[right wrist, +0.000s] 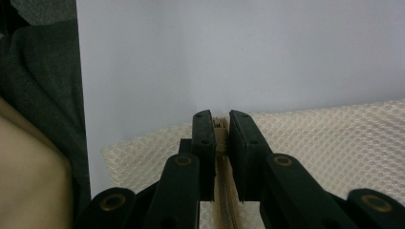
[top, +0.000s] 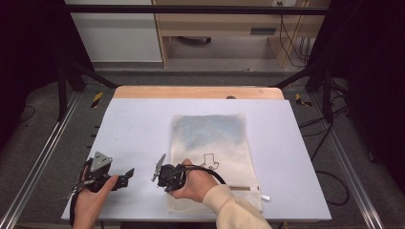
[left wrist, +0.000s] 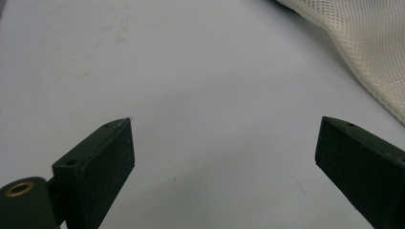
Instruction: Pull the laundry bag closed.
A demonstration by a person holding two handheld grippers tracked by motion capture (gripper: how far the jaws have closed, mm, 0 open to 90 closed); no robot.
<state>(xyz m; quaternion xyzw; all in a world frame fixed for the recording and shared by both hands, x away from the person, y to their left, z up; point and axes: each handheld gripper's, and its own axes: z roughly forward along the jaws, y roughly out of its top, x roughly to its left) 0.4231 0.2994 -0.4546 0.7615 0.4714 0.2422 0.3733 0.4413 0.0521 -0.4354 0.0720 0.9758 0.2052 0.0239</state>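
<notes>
Mesh bag [top: 210, 143]: the right gripper [right wrist: 219, 125] pinched its zip [right wrist: 220, 143] at the near-left corner; pulling should run straight. The left gripper [left wrist: 224, 152] gaped, empty.

I am holding the left gripper [top: 128, 174] low at the near left, my left hand [top: 93, 193] wrapped around its body, its jaws standing wide apart with nothing between them and pointing toward the right. My right hand [top: 198, 183], in a cream sleeve [top: 234, 210], is coming in from the bottom right and gripping the right gripper [right wrist: 220, 125], which is pointing left. Its jaws are pinching nearly together on a zipper edge [right wrist: 220, 143].
</notes>
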